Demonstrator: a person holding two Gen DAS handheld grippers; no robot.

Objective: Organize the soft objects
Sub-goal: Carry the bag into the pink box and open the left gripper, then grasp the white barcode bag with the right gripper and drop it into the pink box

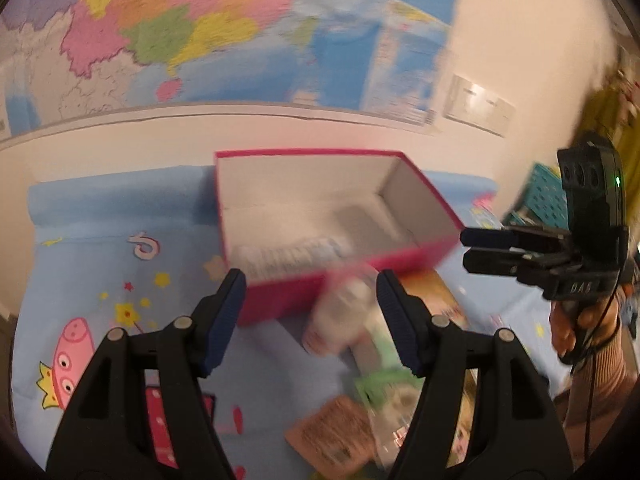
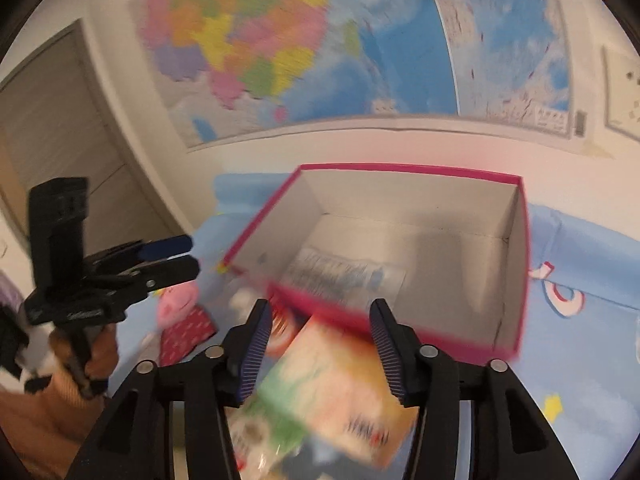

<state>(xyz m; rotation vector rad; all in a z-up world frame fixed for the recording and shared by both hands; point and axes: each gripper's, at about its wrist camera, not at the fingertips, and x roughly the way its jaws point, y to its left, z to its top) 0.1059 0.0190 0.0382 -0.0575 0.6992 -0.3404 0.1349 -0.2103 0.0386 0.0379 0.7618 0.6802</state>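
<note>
While both cameras are smeared by blur, the layout is readable: a pink box with a pale inside stands open on a blue sheet printed with a cartoon pig and stars, pushed up near a wall that carries a large coloured map. Inside the box, near its front wall, lies one flat white packet with printed lines; the rest of its floor is bare. Just in front of the box a loose heap of soft packets sits on the sheet: a pale pouch touching the box's front wall, a green-and-white packet below it, a brown one nearest the left camera, and an orange-and-white packet that fills the space ahead of the right camera. The left gripper stands spread, its dark blue pads either side of the pale pouch without pressing on it. The right gripper is also spread, with the orange-and-white packet lying between its fingers but not pinched; whether its pads brush the packet is lost in the blur. Each gripper shows in the other's view, held by a hand at the edge of the heap.
</note>
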